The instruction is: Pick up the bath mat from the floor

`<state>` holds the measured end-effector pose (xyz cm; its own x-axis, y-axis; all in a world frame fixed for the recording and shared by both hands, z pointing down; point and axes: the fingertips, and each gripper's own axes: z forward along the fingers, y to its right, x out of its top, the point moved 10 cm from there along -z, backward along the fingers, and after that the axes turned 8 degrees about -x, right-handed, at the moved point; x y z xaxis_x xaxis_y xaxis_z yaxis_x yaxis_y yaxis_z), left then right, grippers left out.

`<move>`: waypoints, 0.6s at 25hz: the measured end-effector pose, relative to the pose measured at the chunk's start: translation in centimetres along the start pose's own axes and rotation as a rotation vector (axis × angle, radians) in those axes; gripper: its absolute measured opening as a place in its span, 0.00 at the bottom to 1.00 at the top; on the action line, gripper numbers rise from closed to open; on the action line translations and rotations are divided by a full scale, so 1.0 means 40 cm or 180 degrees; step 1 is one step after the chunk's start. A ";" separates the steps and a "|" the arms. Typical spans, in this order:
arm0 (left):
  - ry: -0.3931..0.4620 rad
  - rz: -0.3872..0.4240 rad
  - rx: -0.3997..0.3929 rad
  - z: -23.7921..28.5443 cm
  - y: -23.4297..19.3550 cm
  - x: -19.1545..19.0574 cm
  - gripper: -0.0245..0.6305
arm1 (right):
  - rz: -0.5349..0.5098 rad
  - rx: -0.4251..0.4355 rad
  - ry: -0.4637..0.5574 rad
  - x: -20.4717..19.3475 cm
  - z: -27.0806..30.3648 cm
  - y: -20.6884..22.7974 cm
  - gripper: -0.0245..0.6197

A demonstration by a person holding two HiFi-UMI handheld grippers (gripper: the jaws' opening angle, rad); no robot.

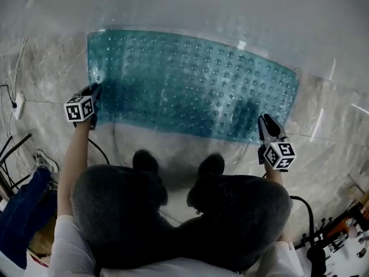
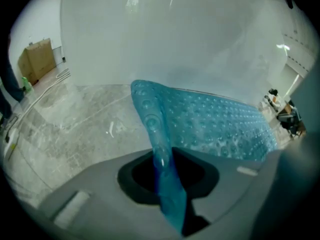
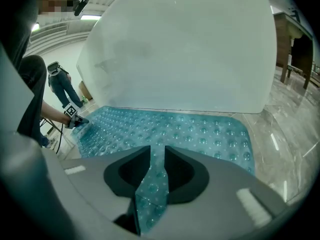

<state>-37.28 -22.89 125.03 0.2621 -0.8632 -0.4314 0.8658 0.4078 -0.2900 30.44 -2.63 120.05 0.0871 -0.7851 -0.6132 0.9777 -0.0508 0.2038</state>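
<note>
From where I stand, the translucent teal rubber bath mat [image 1: 196,91], studded with rows of round bumps, lies mostly flat on the pale marble floor [image 1: 49,77]. Its far long edge is tucked against the curved white tub wall [image 1: 202,7]. Its long axis runs side to side across the crouching person, so each end falls to the hand nearest it. The left gripper [image 1: 94,95] is clamped on the mat's left near corner, with a fold of teal rubber pinched upright between its jaws. The right gripper [image 1: 267,124] is clamped the same way on the right near corner. With both grips on the near edge and well apart, I'd judge that an even raise of both hands would peel the mat away from the wall side last
</note>
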 end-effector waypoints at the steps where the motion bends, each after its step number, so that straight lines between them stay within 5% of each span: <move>1: -0.0002 0.0014 -0.0029 0.000 0.016 0.009 0.13 | 0.0021 -0.0026 0.0002 -0.004 0.003 0.017 0.19; 5: 0.0073 0.0052 -0.0116 -0.014 0.080 0.020 0.09 | 0.0082 -0.0280 -0.0067 -0.026 -0.013 0.079 0.22; 15: 0.0304 0.0376 -0.0514 -0.058 0.263 0.043 0.09 | 0.0294 -0.0718 -0.0328 -0.103 -0.001 0.292 0.47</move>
<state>-28.70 -19.41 119.24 0.3095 -0.7776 -0.5473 0.7498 0.5536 -0.3624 41.52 0.05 124.92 0.1693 -0.8394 -0.5165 0.9854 0.1539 0.0729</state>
